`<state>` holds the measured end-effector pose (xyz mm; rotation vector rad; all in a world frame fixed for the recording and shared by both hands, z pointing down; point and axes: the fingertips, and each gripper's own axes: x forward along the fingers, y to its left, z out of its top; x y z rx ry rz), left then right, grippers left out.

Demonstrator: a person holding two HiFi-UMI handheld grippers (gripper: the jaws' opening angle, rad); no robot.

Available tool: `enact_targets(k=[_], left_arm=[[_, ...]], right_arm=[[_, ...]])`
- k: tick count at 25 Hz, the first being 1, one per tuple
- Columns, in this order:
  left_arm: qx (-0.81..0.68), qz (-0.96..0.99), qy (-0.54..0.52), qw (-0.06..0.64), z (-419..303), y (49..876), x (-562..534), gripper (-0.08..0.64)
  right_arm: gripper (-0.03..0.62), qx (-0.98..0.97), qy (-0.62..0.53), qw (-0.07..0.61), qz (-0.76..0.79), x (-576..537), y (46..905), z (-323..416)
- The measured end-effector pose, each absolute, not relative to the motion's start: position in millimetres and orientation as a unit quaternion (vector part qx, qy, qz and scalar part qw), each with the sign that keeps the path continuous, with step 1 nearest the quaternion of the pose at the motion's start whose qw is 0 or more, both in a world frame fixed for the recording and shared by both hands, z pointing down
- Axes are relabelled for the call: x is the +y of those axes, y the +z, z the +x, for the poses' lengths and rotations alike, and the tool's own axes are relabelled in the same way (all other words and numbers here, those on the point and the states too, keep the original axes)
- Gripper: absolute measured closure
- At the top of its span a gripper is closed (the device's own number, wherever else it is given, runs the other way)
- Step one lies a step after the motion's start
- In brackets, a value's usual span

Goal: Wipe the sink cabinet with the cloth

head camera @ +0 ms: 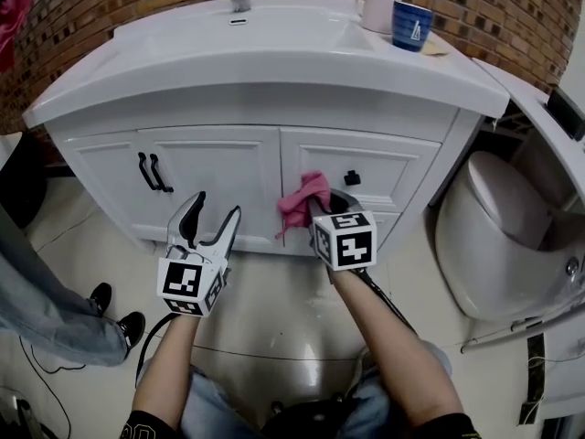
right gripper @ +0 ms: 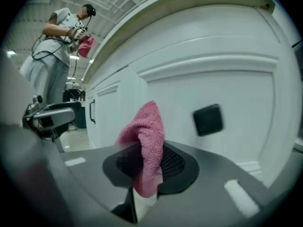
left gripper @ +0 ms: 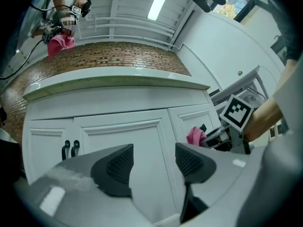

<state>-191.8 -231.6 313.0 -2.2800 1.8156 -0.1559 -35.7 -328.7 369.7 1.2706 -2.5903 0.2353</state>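
Head view: the white sink cabinet (head camera: 219, 167) fills 12 o'clock. The right gripper (head camera: 315, 207) is clamped on one pink cloth (head camera: 302, 199), held up at the right-hand door; I cannot tell whether the cloth touches the panel. At 9 o'clock of it the left gripper (head camera: 217, 210) hangs with its jaws apart and empty. I count two black bar handles (head camera: 151, 172), one black square knob (head camera: 352, 178), and on the countertop one white mug (head camera: 375, 9) and one blue cup (head camera: 411, 26).

Left gripper view: nothing stands between the spread jaws, only the door beyond them. The cloth shows at 3 o'clock.

Right gripper view: the jaws pinch the cloth's lower fold and the rest stands up above them, with the knob at 2 o'clock.

The wiping itself looks to be in hand. The next move calls for pressing the cloth flat and sweeping it across the panel, going round the knob.
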Motion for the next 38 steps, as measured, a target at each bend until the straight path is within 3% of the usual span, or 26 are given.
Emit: enact_targets(k=[7,11,15,22,25,32,38], left_arm=[[0.602,-0.79,-0.03,0.112,-171.1,306.9,-245.5,0.284],[0.589,-0.799,-0.026,0.115,-147.8,307.7,-248.9,0.284],[0.581,-0.804,-0.039,0.121,-132.6,313.6,-248.9,0.284],[0.59,-0.797,-0.045,0.122,-142.9,315.8,-245.6,0.284],[0.583,-0.801,-0.058,0.122,-147.9,323.0,-244.8,0.285],[0.578,-0.806,-0.073,0.108,-162.5,336.7,-245.1,0.285],[0.553,-0.824,-0.056,0.109,-131.5,333.5,-256.4,0.285]], right_arm=[[0.522,-0.789,0.106,0.131,0.59,-348.5,380.8,165.9],[0.522,-0.778,0.099,0.145,0.603,-352.2,383.7,212.3],[0.522,-0.808,0.129,0.129,0.561,-347.1,392.5,170.6],[0.52,-0.935,0.053,0.183,0.301,-298.1,414.8,-68.9],[0.521,-0.944,0.045,0.178,0.273,-293.1,409.9,-119.0],[0.522,-0.909,0.057,0.212,0.355,-322.4,417.0,-56.7],[0.522,-0.846,0.071,0.236,0.473,-340.1,428.0,80.2]])
